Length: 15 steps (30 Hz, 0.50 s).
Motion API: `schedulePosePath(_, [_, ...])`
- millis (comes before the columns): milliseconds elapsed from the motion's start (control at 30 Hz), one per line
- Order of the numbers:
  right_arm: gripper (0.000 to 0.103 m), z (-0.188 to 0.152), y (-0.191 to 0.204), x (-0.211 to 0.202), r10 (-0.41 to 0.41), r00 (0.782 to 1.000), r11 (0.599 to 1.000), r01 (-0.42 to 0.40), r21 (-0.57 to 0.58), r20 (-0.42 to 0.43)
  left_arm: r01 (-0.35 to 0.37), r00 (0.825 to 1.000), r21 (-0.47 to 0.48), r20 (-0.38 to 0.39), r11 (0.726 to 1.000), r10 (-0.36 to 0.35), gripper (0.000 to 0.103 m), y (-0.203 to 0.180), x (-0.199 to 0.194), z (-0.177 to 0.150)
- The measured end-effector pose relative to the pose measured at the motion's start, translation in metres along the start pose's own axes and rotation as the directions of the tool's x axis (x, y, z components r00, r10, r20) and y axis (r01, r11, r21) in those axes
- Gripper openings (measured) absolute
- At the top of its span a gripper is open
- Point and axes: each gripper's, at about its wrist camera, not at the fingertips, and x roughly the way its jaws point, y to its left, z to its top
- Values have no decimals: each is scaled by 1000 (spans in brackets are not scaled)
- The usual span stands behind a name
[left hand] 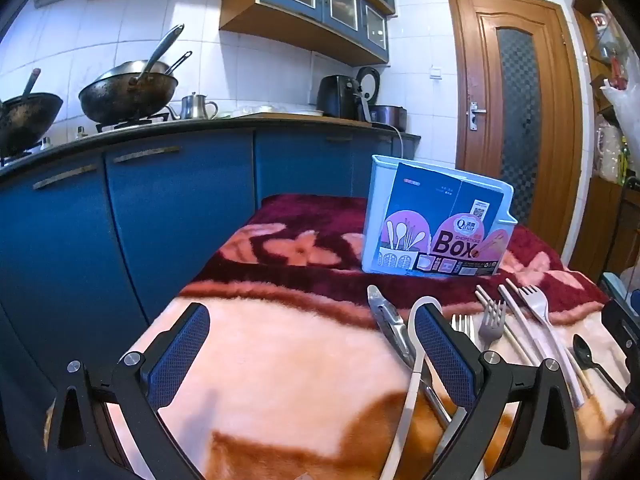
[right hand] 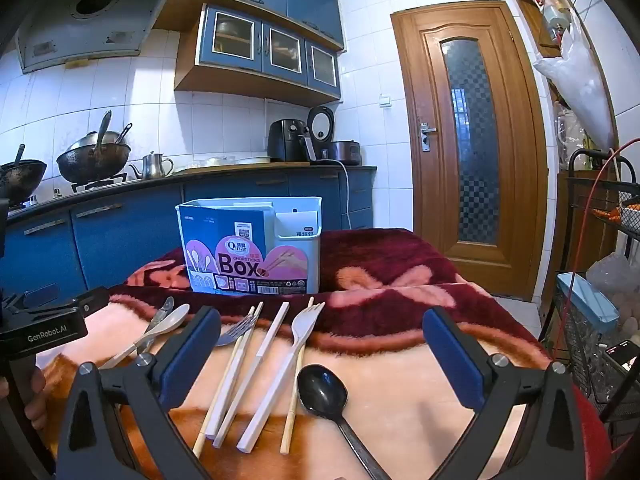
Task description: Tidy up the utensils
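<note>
- The right gripper (right hand: 320, 344) hangs released, jaws spread wide, over the near part of the blanket (right hand: 400, 380), holding nothing.
- Between its fingers lies a black spoon (right hand: 323, 391), bowl toward the box, handle running back to the near edge.
- Just left of the spoon is a white fork (right hand: 298, 340), tines pointing at the box, long axis slanting slightly rightward as it goes away.
- Further left lie white chopsticks (right hand: 256, 356), roughly parallel to the fork, and a grey fork (right hand: 236, 330) partly hidden by the left finger.
- Near the left edge a white spoon (right hand: 160, 330) crosses over a steel tool (right hand: 158, 314); both point up and right.
- The left gripper (left hand: 312, 344) is also let go, jaws wide apart, over bare blanket at the left side; its right finger (left hand: 444, 352) stands just beside the white spoon's bowl.
- The box (right hand: 248, 246) stands upright on the dark red far part of the blanket, printed sleeve facing the grippers, well apart from the utensils.
- Behind it run blue cabinets (right hand: 120, 232), and a wooden door (right hand: 468, 140) stands off to the right.
</note>
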Motion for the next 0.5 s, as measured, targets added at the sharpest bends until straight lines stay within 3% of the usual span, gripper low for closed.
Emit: schedulePosePath(500, [103,0,0,1,0,1000,1000,0,0,-3,0,1000,3,-5,1000,0,102,-3,-2,-3])
